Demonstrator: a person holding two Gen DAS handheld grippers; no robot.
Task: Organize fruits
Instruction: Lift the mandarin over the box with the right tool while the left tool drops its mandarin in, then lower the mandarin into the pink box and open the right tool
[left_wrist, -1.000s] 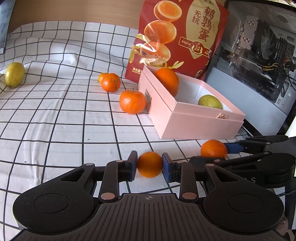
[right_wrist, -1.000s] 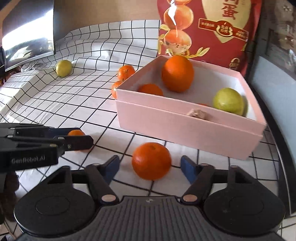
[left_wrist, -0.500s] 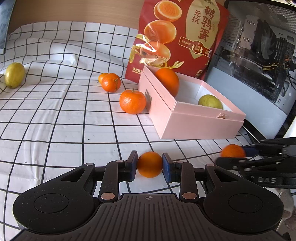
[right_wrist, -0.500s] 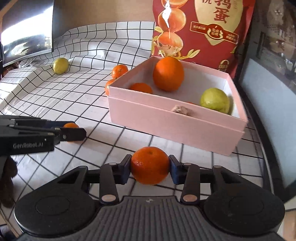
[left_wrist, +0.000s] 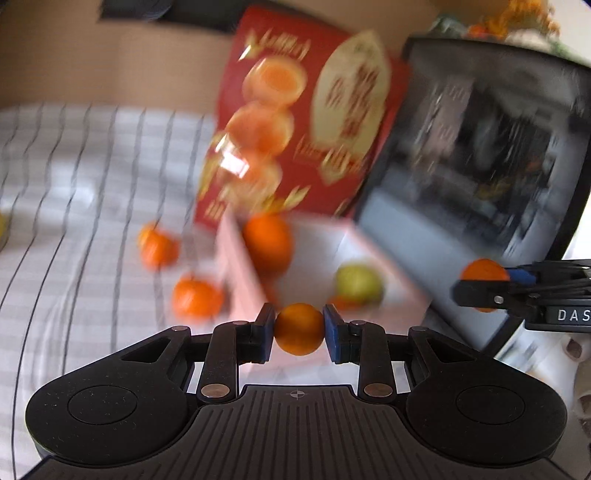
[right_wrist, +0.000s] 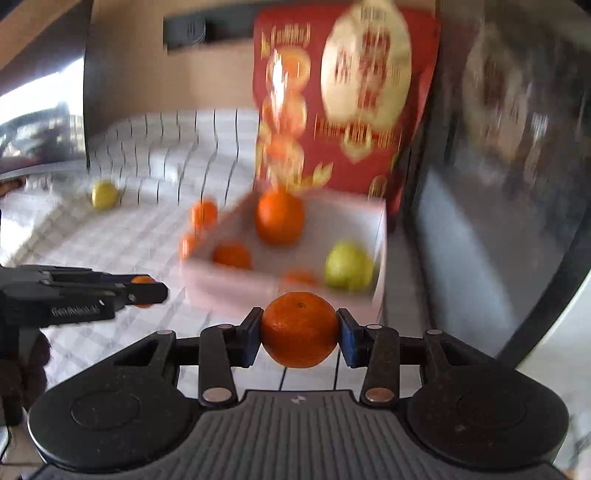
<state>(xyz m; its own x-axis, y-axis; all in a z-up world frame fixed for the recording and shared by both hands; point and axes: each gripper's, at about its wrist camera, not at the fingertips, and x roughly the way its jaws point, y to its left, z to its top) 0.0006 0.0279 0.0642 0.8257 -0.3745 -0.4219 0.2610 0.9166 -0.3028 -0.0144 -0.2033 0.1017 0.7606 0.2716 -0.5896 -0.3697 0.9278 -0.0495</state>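
Note:
My left gripper (left_wrist: 299, 334) is shut on a small orange mandarin (left_wrist: 299, 328) and holds it in the air in front of the pink box (left_wrist: 240, 273). My right gripper (right_wrist: 300, 330) is shut on a larger mandarin (right_wrist: 300, 328), also lifted, near the box's front wall (right_wrist: 229, 284). The box holds a big orange (right_wrist: 280, 216), a green fruit (right_wrist: 349, 265) and small mandarins (right_wrist: 232, 255). Each gripper shows in the other's view: the right gripper (left_wrist: 484, 282) at the right, the left gripper (right_wrist: 142, 291) at the left. Both views are motion-blurred.
Two mandarins (left_wrist: 159, 247) (left_wrist: 195, 297) lie on the checked cloth left of the box. A yellow-green fruit (right_wrist: 104, 194) lies far back left. A red snack bag (left_wrist: 295, 118) stands behind the box. A dark computer case (left_wrist: 480, 177) stands at the right.
Both grippers have risen from the cloth with their mandarins and moved toward the box. The right gripper closed on its mandarin a second ago.

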